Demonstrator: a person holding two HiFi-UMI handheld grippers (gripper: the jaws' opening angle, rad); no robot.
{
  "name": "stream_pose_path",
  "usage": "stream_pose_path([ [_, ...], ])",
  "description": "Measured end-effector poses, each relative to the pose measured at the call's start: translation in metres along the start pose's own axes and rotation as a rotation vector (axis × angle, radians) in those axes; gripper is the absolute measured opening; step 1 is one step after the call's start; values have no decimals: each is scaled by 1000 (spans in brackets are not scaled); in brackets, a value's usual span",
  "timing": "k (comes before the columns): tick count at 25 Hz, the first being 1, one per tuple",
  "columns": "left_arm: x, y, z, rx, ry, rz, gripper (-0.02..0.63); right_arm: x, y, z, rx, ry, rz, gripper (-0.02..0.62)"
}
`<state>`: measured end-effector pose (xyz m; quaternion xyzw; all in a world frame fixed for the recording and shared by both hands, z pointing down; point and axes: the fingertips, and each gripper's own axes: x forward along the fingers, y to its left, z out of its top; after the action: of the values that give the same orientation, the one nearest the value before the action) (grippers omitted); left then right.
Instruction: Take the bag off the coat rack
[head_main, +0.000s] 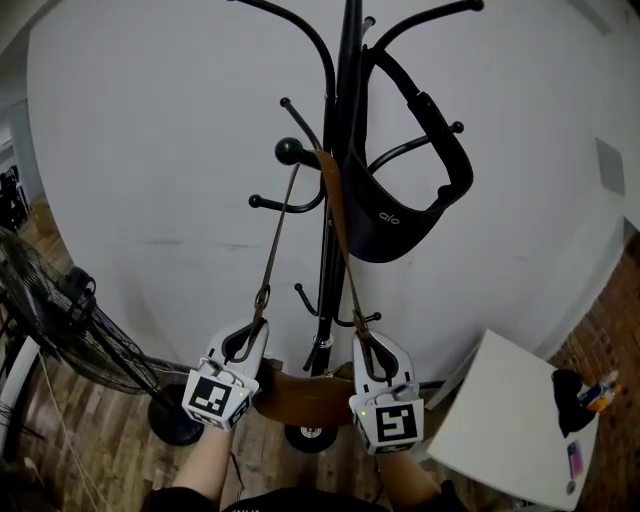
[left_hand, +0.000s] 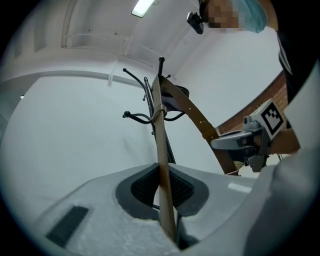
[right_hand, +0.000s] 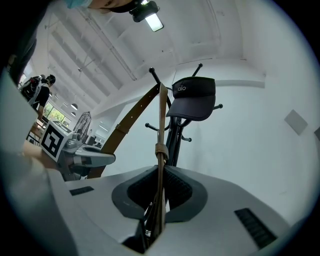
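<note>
Head view shows a fan (head_main: 60, 320) standing at left. Your left gripper (head_main: 250, 335) is clenched on the left run of the strap (head_main: 275, 240); the left gripper view confirms the leather is pinched between the pads. From there the strap climbs to the ball-tipped hook (head_main: 289, 152) of the coat rack (head_main: 345, 90), loops over it and descends on the right. The bag (head_main: 300, 395) hangs low between your two grippers, in front of the rack's pole, and its weight appears to rest on the hook. Your right gripper (head_main: 370, 345) is clamped on the right run of the strap, beside a metal fitting. Further right, a dark visor (head_main: 395, 215) hangs on a higher arm, and a white table (head_main: 500, 400) stands at near right.

Status: both grips are made; the lift-off is not yet done. Remaining, as judged here: raise both runs until the loop clears the ball tip, then draw the bag toward you, away from the visor.
</note>
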<state>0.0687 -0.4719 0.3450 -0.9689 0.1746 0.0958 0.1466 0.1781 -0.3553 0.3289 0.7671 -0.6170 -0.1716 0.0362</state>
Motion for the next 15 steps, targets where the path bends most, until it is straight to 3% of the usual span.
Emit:
stream_pose_path([
  [15,-7,-5,2,-46,34,26,11,-2,-1,3,54,-21,70,26],
])
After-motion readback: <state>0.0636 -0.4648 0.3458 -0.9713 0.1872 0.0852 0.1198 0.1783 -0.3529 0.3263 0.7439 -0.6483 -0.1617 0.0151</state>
